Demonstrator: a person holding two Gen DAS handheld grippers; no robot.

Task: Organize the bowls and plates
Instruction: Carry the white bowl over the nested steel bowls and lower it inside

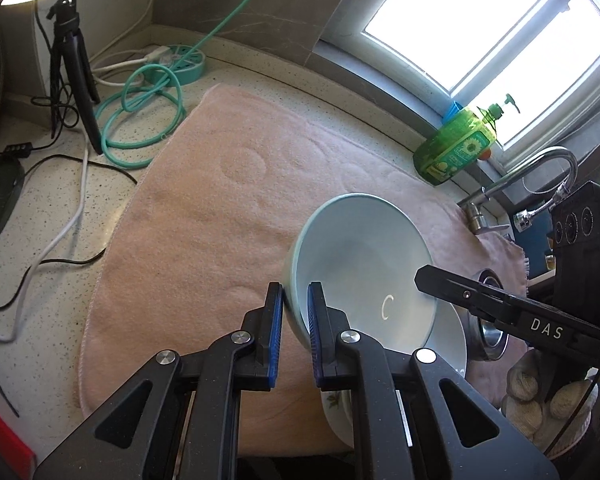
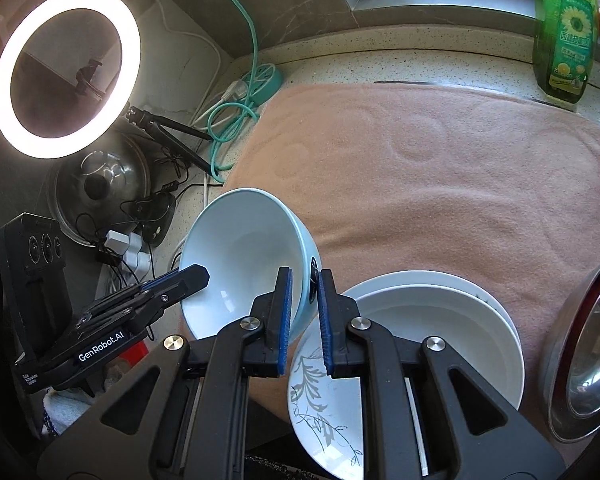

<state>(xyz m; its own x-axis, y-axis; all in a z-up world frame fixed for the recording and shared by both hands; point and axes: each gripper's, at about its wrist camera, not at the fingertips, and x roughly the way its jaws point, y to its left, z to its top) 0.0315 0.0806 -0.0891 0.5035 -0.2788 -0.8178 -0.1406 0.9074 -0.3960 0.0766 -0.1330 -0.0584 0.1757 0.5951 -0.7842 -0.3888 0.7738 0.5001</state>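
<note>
The pale blue bowl (image 1: 364,268) fills the left wrist view, tipped up on its edge above the pink towel (image 1: 220,208). The left gripper (image 1: 294,316) has its blue pads clamped narrowly on the near rim, one inside and one outside the wall, which looks like the reason it tilts so steeply. The right gripper (image 1: 424,278) reaches in from the right at the opposite rim; from here I cannot tell whether it grips. A floral plate (image 1: 334,404) peeks out underneath.

Over to the right wrist view: the right gripper (image 2: 304,300) is pinched tight on the same bowl (image 2: 240,252), so both claws share it, probably to steady the carry. Just beside it, stacked white plates (image 2: 440,320) sit over the floral one on the towel (image 2: 440,168), a steel bowl (image 2: 580,360) at the far right. That stack seems the likely destination.
</note>
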